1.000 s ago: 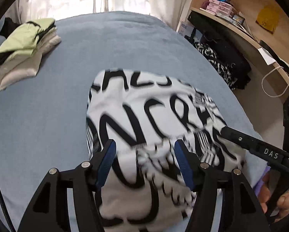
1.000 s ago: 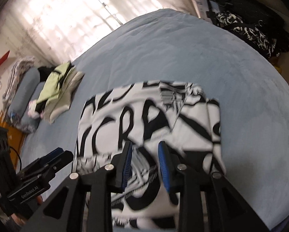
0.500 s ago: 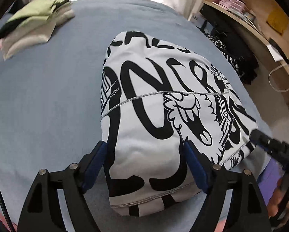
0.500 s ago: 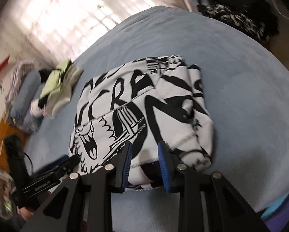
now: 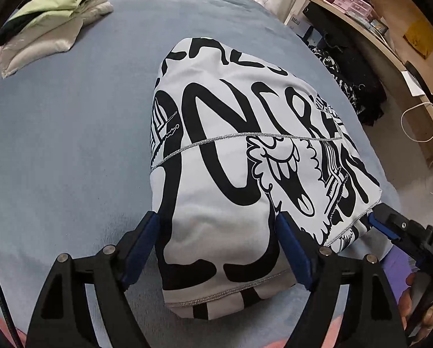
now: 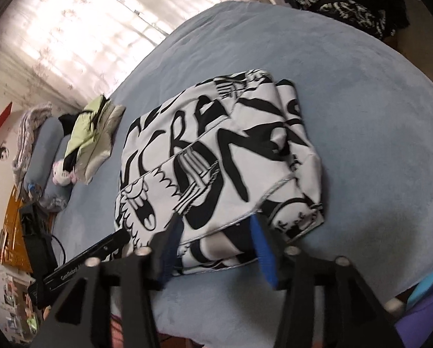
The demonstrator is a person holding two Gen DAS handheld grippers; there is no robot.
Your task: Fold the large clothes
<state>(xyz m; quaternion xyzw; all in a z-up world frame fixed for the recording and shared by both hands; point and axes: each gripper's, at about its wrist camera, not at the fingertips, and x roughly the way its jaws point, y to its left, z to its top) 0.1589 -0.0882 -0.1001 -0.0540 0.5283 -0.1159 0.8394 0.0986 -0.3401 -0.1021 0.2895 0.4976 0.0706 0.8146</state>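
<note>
1. A white sweatshirt [image 5: 245, 150] with bold black lettering and a cartoon mouth print lay on a blue-grey bed [image 5: 65, 150], already doubled over into a thick, roughly square bundle near the bed's front edge.

2. The left gripper [image 5: 216, 240] sat low over the near end of the bundle. Its blue-padded jaws were spread wide, one on each side of the cloth, and pinched nothing.

3. The right gripper [image 6: 216, 240] hovered at the bundle's near edge. Its jaws were also apart, with the folded edge lying between them but not squeezed. From the left wrist view, this gripper's tip [image 5: 390, 226] sat just beside the bundle's right corner.

4. A stack of folded clothes [image 5: 51, 20], pale green on top of cream, rested at the far left of the bed, well apart from the sweatshirt. A dark heap of clothing [image 6: 347, 8] lay off the bed's far side, near a wooden shelf [image 5: 370, 26].

5. Judging from this, a fold appeared just finished and the cloth let go. One edge looked loose and uneven on the right side.

6. The next move probably called for either tidying and pressing the layers flat, or closing both grippers on the bundle to carry it toward the stack. Gripping all layers together would matter, or the bundle might fall open.
</note>
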